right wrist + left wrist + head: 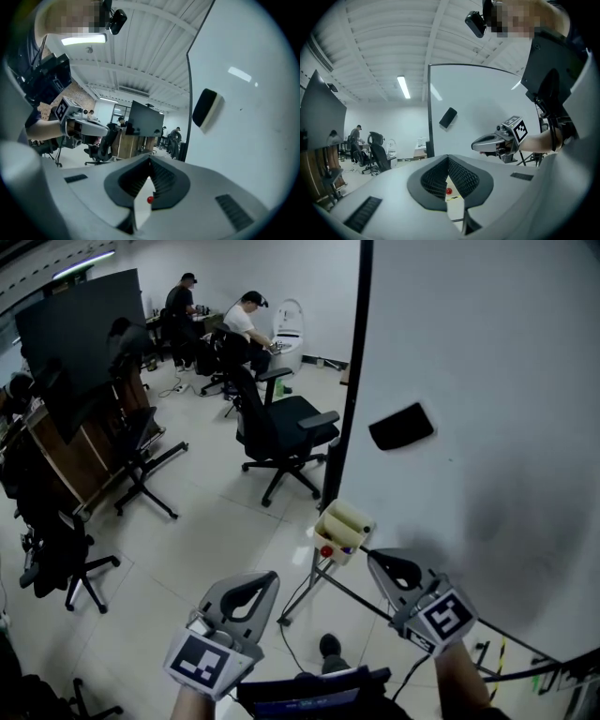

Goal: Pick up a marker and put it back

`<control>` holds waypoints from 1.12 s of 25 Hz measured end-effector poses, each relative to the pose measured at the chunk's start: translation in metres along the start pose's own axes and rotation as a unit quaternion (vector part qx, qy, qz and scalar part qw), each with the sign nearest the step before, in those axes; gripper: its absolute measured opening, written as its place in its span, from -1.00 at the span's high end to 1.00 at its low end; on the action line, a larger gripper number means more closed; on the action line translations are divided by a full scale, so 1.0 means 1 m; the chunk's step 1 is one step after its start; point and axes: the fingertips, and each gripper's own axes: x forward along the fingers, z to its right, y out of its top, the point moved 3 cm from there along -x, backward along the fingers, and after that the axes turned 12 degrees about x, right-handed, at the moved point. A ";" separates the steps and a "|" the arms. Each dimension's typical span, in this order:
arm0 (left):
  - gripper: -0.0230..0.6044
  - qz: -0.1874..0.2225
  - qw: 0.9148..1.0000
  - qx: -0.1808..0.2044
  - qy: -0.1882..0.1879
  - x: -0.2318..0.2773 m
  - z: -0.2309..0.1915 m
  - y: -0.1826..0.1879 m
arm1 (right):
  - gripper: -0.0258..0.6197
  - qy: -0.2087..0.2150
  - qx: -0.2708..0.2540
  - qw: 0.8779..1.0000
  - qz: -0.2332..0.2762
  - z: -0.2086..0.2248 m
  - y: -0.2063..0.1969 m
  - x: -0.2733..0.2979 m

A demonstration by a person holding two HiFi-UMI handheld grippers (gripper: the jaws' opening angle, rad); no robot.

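A cream marker holder (344, 529) hangs at the whiteboard's (487, 381) lower left corner, and a marker with a red cap (326, 550) shows in it. The red cap also appears through the gap under the jaws in the left gripper view (449, 191) and the right gripper view (150, 199). My left gripper (272, 577) is below and left of the holder, shut and empty. My right gripper (373, 558) is just right of the holder, its tips near it, also shut with nothing held. Each gripper sees the other: the right gripper (487, 142), the left gripper (89, 125).
A black eraser (401, 426) sticks to the whiteboard above the holder. A black office chair (281, 427) stands left of the board's edge, with other chairs and desks (66, 465) further left. People sit at the back (246, 315). The board's stand legs (309, 592) run below the holder.
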 end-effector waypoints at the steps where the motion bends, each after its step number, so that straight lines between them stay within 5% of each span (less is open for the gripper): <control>1: 0.94 -0.003 1.000 -0.004 -0.001 0.006 -0.002 -0.003 | 0.85 -0.004 -0.002 1.000 -0.005 0.006 -0.004 0.004; 6: 0.94 -0.018 1.000 -0.015 -0.005 0.031 -0.008 -0.020 | 0.83 -0.016 0.005 1.000 -0.018 0.034 -0.022 0.019; 11: 0.94 -0.028 0.999 -0.037 -0.016 0.050 -0.008 -0.033 | 0.31 -0.014 0.008 0.999 -0.040 0.052 -0.040 0.037; 14: 0.94 -0.029 0.998 -0.055 -0.025 0.059 -0.007 -0.039 | 0.25 -0.026 0.000 0.998 -0.052 0.066 -0.054 0.049; 19: 0.94 -0.076 0.996 -0.034 -0.019 0.073 -0.008 -0.062 | 0.25 -0.051 0.020 0.997 -0.057 0.092 -0.082 0.064; 28: 0.94 -0.101 0.994 -0.039 -0.019 0.084 -0.014 -0.075 | 0.28 -0.062 0.050 0.995 -0.053 0.111 -0.109 0.082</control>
